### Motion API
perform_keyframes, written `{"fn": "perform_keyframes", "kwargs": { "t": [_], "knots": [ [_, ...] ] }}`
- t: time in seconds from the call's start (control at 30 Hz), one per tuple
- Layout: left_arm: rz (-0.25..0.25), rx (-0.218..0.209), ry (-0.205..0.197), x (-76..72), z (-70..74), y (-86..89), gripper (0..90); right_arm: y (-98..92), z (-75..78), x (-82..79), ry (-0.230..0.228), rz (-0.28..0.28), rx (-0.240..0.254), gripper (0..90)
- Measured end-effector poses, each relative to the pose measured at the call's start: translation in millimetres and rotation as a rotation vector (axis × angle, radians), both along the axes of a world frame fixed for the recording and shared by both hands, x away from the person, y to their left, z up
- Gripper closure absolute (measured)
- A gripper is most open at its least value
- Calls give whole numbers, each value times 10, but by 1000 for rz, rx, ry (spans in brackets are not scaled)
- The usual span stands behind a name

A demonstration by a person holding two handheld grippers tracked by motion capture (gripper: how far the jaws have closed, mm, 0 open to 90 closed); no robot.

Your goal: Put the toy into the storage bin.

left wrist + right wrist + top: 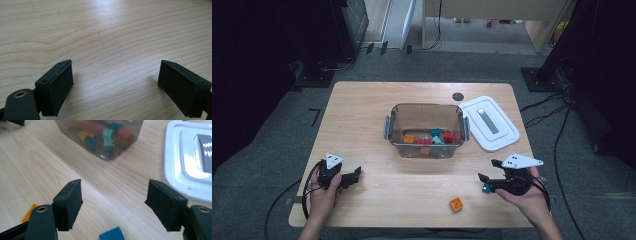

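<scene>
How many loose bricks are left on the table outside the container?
2: an orange brick near the front edge, and a blue brick under the right gripper. Others could be hidden behind the hands.

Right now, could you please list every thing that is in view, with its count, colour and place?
table: one, light wood, centre of the high view.
container: one, clear grey-tinted, open, middle of the table.
blocks in the container: several, red, teal, orange and yellow, on its bottom; exact count unclear.
lid: one, white with a grey strip, on the table just right of the container.
orange block: one, near table edge, between the person's two hands.
blue block: one, on the table just below and between the right jaws.
left hand-held gripper: one, black, open, over bare table at the near left.
right hand-held gripper: one, black, open, at the near right.
</scene>
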State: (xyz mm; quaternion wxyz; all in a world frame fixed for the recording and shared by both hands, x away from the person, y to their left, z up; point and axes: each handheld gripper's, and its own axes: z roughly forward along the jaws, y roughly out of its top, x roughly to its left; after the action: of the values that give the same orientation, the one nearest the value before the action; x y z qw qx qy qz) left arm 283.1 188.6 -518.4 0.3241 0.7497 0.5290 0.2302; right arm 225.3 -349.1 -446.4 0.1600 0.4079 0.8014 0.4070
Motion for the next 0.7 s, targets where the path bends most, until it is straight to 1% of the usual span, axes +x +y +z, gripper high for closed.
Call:
{"fn": "perform_keyframes", "kwargs": {
  "t": [0.1, 0.27, 0.37, 0.43, 0.53, 0.63, 0.7],
  "knots": [
    [1, 0, 0, 0, 0, -1, 128, -48, -108, -43, 11, 5, -4, 321],
    [1, 0, 0, 0, 0, 0, 128, -139, -266, -93, 13, 8, -12, 366],
    [1, 0, 0, 0, 0, -1, 128, -189, -349, -110, 18, 13, 3, 379],
    [0, 0, 0, 0, 0, 0, 128, -200, -398, -119, 20, 23, 6, 387],
    [1, 0, 0, 0, 0, 0, 128, -194, -477, -135, 23, 54, 6, 390],
    [1, 0, 0, 0, 0, 0, 128, -189, -550, -148, 12, 76, -18, 392],
    [0, 0, 0, 0, 0, 0, 128, -194, -595, -151, 13, 89, -24, 402]
  ]
}}
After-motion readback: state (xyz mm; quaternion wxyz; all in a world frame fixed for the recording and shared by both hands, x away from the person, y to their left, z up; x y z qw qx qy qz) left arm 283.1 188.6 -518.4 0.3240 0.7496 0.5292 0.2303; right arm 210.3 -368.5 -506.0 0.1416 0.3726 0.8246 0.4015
